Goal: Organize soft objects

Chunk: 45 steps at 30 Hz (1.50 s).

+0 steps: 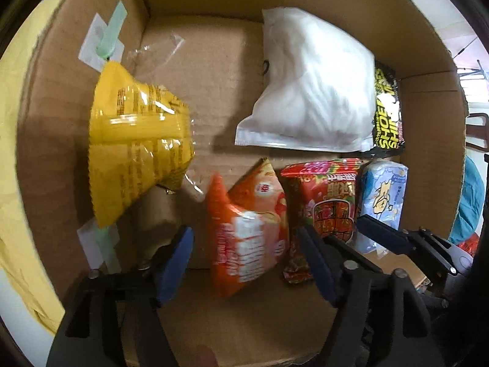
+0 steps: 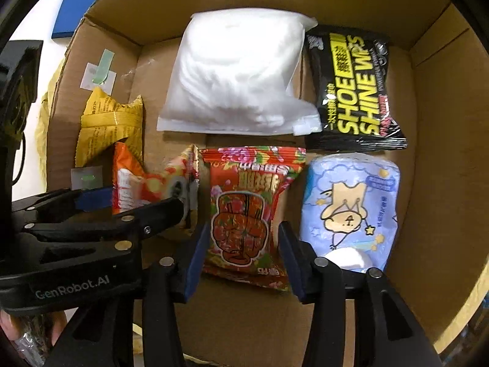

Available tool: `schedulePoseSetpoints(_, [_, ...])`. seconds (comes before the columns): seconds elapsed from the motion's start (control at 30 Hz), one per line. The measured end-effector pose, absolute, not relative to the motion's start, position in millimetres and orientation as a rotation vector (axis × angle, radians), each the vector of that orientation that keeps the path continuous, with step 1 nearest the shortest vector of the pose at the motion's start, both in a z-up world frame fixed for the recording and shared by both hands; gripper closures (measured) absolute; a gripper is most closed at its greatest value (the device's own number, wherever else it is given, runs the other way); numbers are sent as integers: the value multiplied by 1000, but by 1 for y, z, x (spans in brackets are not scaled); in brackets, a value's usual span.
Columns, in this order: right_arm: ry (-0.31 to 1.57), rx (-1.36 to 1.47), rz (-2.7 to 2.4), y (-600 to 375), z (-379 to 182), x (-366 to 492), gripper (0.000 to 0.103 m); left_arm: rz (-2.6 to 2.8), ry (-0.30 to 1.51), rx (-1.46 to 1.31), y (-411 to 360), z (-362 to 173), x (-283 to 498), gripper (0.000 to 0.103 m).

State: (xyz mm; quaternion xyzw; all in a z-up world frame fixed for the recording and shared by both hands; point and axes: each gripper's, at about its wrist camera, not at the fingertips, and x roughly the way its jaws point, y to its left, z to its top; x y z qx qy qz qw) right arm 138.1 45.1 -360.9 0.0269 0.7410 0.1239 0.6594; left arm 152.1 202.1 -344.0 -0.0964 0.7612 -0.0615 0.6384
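Both grippers were pointing down into the cardboard box [image 2: 434, 98], and pretty much everything soft was already sitting inside it. The left gripper [image 1: 244, 253] had its blue pads spread wide on either side of the orange snack bag [image 1: 247, 232], which stood tilted on the box floor; the pads weren't pressing on it as far as I could see, there was a clear gap on both sides. The right gripper [image 2: 243, 253] straddled the lower end of the red snack packet [image 2: 247, 211], jaws apart too, with the pads just beside the packet's edges rather than squeezing it. That red packet lay flat between the orange bag and the blue tissue pack [image 2: 351, 211] with the cartoon animal on it, which was tucked up against the right wall of the box. Behind those, the big white pouch [image 2: 241, 73] lay across the middle of the floor, and the black shoe shine wipes [image 2: 354, 91] sat in the far right corner, just beside the white pouch and just behind the tissues. Over on the left, the yellow packet [image 1: 137, 143] leaned up against the left wall, near some tape patches [image 1: 104, 42] stuck on the cardboard. In the right wrist view the left gripper's black frame crossed in front of the orange bag, so part of that bag was hidden there.
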Motion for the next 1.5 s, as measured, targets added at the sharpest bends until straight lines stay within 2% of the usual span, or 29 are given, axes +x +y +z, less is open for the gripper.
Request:
schedulePoseSetpoints(0.03, [1676,54,271,44,-360,140,41,-138,1730,-216,201,-342,154,20])
schedulePoseSetpoints(0.13, [1662,31,252,40,-354,143,37,-140,1714,-204,196,-334,155,17])
schedulePoseSetpoints(0.2, [1648,10,234,38,-350,144,33,-134,1697,-191,192,-328,155,8])
schedulePoseSetpoints(0.3, [1631,-19,207,30,-344,143,28,-130,1666,-177,187,-316,154,7])
schedulePoseSetpoints(0.43, [1601,-27,180,23,-332,141,10,-115,1617,-153,179,-301,150,3])
schedulePoseSetpoints(0.57, [1566,-35,157,12,-312,128,1,-91,1543,-127,173,-279,143,1])
schedulePoseSetpoints(0.87, [1514,-19,111,-9,-283,118,0,-70,1424,-157,176,-245,134,1])
schedulePoseSetpoints(1.03, [1470,-9,100,-14,-262,109,0,-2,1356,-72,185,-228,126,1])
schedulePoseSetpoints(1.2, [1407,15,97,-28,-218,93,0,49,1270,-1,182,-201,115,1])
schedulePoseSetpoints(1.5, [1237,37,93,-49,-110,44,0,34,1130,4,167,-114,66,1])
